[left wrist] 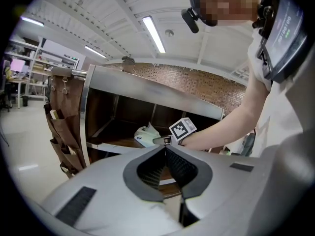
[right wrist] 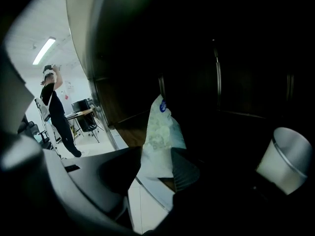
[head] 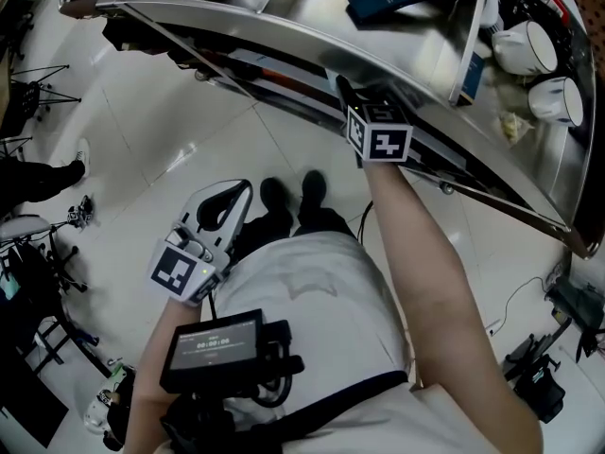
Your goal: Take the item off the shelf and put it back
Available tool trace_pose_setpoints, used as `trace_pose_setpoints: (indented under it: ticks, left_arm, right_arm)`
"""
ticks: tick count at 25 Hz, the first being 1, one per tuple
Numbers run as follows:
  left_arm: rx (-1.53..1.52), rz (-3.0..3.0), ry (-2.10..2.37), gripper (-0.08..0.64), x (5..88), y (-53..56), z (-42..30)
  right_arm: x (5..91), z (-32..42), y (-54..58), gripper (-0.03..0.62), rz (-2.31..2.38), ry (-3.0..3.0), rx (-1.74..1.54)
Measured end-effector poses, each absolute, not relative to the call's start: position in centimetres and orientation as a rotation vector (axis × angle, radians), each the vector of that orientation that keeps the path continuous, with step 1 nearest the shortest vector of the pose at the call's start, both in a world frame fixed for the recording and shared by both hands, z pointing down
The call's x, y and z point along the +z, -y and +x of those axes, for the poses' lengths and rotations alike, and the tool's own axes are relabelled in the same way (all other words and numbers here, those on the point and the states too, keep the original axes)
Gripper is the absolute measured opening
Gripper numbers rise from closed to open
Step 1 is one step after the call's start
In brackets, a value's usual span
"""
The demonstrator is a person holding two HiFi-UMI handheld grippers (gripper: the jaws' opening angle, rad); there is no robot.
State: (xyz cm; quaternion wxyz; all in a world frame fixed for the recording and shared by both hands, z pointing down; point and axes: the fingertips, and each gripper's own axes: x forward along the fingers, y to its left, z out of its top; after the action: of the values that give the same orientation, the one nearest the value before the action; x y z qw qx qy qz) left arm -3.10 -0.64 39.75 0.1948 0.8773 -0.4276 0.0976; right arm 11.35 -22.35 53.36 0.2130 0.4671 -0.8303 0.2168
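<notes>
Pouch [right wrist: 160, 132] stands upright on shelf [right wrist: 129, 131], near its front edge, grasped between the right gripper [right wrist: 158, 157] jaws. Left gripper [left wrist: 165, 149] clenched, empty, off the shelf.

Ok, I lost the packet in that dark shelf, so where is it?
In the right gripper view the white packet stands upright between the right gripper's jaws, inside the shelf near its front edge, with a white cup to its right.
</notes>
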Motion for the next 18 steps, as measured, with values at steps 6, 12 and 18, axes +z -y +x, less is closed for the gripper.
trace_pose_setpoints:
  ticks: [6, 12, 18]
  left_arm:
    - [0.278, 2.484, 1.183, 0.011, 39.2, 0.8, -3.1]
    - [0.270, 2.511, 1.152, 0.012, 38.5, 0.7, -3.2]
    - [0.256, 2.558, 1.150, 0.011, 38.2, 0.8, -4.6]
  right_arm:
    - [52.7, 10.8, 20.8, 0.144, 1.208, 2.335, 0.553]
    - [50.7, 11.0, 17.3, 0.104, 1.149, 2.391, 0.539]
    - [48.2, 10.4, 13.4, 0.067, 1.087, 2.451, 0.518]
